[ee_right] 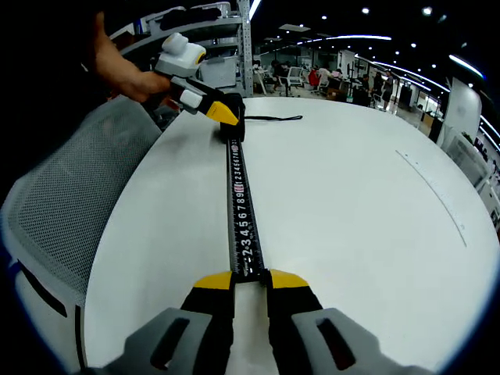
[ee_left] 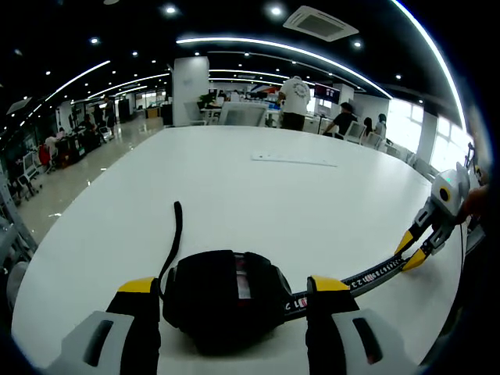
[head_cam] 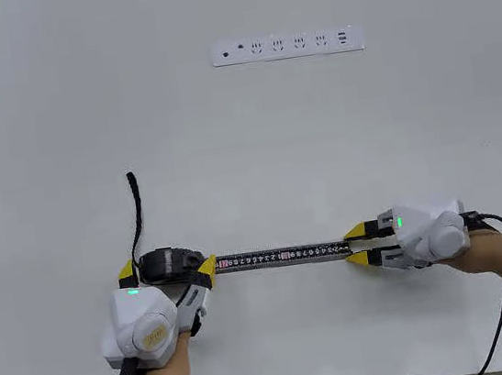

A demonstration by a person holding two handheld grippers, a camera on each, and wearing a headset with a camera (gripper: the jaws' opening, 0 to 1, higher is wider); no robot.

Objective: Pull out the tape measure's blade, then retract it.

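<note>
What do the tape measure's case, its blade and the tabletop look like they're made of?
Case: likely black plastic or rubber, matte with soft highlights. Blade: thin dark strip with printed numbers, lying straight, probably coated steel. Tabletop: smooth uniform white, no grain, perhaps laminate.

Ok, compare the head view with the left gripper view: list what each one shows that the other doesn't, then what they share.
Head view: the white body of the left gripper and the hand holding it. Left gripper view: the room beyond the table, with people and ceiling lights. Shared: the tape measure between the left jaws, its blade drawn out to the right gripper, the black strap, the power strip, the white table.
</note>
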